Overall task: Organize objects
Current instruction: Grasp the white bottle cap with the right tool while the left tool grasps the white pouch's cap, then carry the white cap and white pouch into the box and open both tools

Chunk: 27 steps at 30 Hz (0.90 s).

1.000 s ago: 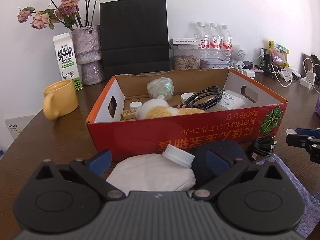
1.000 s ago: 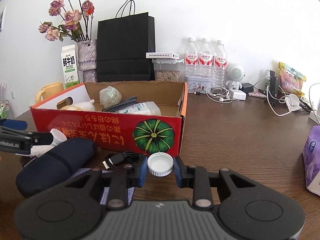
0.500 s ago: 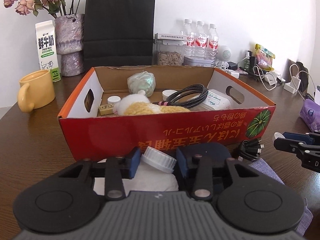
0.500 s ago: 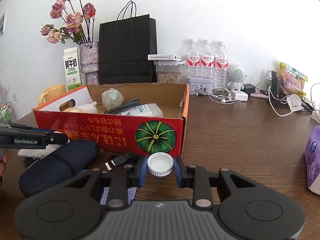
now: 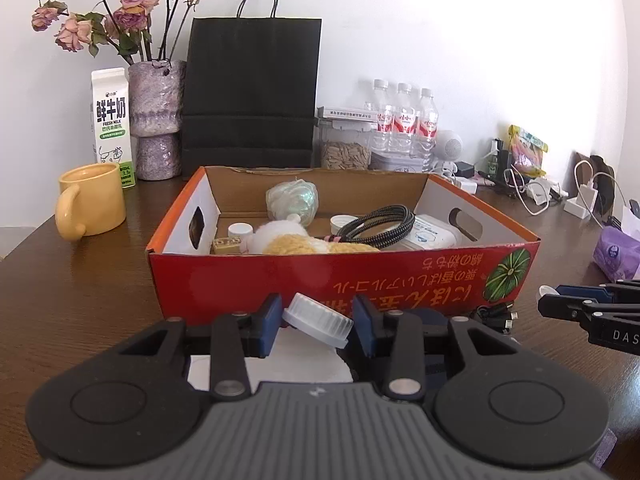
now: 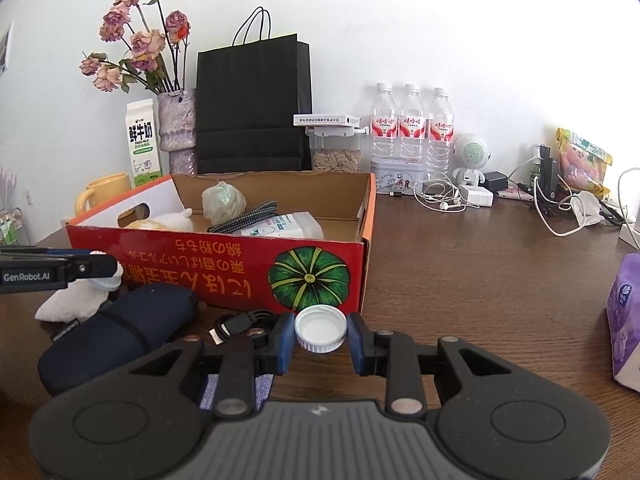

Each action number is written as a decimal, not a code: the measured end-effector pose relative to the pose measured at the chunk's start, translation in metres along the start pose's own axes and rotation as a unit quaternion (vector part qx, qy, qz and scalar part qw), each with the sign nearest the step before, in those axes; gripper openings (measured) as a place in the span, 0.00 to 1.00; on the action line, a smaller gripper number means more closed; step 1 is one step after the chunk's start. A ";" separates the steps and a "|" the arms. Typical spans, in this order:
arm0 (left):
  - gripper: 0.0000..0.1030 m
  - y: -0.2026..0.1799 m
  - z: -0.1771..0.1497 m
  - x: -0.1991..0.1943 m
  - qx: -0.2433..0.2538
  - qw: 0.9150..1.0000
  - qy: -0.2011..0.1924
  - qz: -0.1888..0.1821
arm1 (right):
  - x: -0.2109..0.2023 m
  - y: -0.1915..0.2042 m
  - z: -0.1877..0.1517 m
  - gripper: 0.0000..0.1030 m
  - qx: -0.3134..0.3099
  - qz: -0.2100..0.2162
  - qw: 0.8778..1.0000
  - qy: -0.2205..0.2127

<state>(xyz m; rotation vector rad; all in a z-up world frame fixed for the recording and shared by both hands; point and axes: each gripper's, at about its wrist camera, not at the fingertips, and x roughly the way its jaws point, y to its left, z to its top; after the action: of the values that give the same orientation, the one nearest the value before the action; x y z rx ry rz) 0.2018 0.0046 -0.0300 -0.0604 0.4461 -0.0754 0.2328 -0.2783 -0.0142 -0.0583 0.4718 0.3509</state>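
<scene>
fingers of left gripper (image 5: 316, 322) pinch tilted white lid (image 5: 317, 319); right gripper (image 6: 320, 334) (seemingly touching) clamps white cap (image 6: 320, 328).

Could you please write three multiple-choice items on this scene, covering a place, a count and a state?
1. Where is the yellow mug?
A. inside the box
B. on the table left of the red cardboard box
C. on the black bag

2. How many water bottles stand by the wall?
A. two
B. three
C. five

3. What is the left gripper doing?
A. standing open
B. clamping a cable
C. clamping a white ribbed cap

Answers:
1 B, it stands outside the box's left wall.
2 B, three red labels show.
3 C, both pads press the cap.
</scene>
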 end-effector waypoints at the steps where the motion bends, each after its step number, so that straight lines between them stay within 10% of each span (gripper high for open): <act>1: 0.39 0.002 0.000 -0.002 -0.005 1.000 -0.004 0.001 | -0.001 0.000 0.000 0.26 -0.001 -0.001 1.000 -0.004; 27: 0.39 -0.004 0.039 -0.035 -0.003 0.996 -0.092 0.007 | -0.006 0.040 0.042 0.26 -0.035 0.041 0.996 -0.073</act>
<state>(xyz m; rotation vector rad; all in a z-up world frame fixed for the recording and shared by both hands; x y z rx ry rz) 0.1867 0.0048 0.0209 -0.0695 0.2624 -0.0542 0.2325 -0.2365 0.0273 -0.0802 0.3172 0.4487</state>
